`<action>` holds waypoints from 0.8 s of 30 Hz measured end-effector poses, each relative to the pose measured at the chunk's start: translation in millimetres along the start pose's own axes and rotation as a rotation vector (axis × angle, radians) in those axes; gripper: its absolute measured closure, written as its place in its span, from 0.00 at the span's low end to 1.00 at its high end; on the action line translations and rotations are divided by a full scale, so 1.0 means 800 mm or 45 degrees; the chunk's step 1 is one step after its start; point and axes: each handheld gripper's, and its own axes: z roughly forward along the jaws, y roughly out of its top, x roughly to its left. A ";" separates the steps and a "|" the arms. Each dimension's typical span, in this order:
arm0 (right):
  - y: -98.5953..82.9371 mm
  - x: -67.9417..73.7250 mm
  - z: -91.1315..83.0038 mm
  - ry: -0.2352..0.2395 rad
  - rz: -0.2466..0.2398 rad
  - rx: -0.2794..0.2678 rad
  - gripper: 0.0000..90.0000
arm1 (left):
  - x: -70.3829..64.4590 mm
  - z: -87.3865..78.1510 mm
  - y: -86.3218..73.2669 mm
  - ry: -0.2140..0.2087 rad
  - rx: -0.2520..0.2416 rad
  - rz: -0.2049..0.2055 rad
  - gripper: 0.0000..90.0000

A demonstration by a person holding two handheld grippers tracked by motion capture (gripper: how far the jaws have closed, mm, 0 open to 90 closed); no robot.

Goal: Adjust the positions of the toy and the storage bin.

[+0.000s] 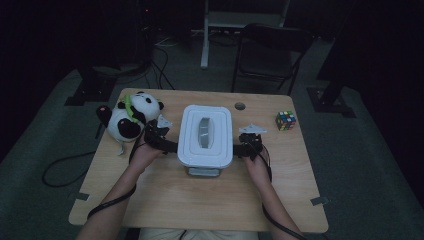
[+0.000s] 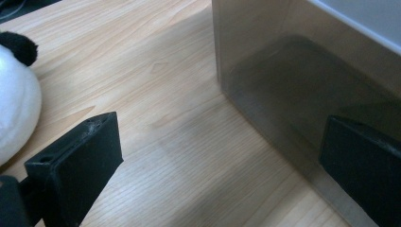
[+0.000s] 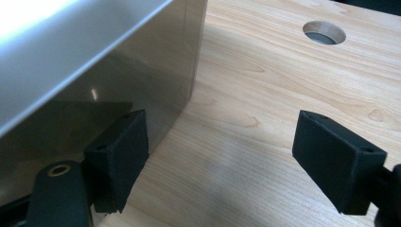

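Note:
A white-lidded box (image 1: 206, 134) with a grey handle on its lid stands in the middle of the wooden table (image 1: 165, 200). My left gripper (image 1: 170, 146) is low at the box's left side and open. In the left gripper view, the left gripper (image 2: 220, 142) has one jaw close against the translucent box wall (image 2: 293, 85) and the other over bare wood. My right gripper (image 1: 239, 149) is at the box's right side, also open. In the right gripper view, the right gripper (image 3: 222, 127) has one jaw by the box wall (image 3: 118, 66). Nothing lies between either pair of jaws.
A plush panda (image 1: 131, 117) lies at the table's back left, close to my left hand; the panda (image 2: 14, 104) also borders the left gripper view. A Rubik's cube (image 1: 286, 120) sits at the back right. A cable hole (image 1: 240, 106) lies behind the box. A dark chair (image 1: 270, 50) stands beyond the table.

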 end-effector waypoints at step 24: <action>-0.020 -0.043 -0.031 -0.004 -0.001 0.002 0.22 | -0.044 0.028 0.026 -0.056 0.032 0.062 0.01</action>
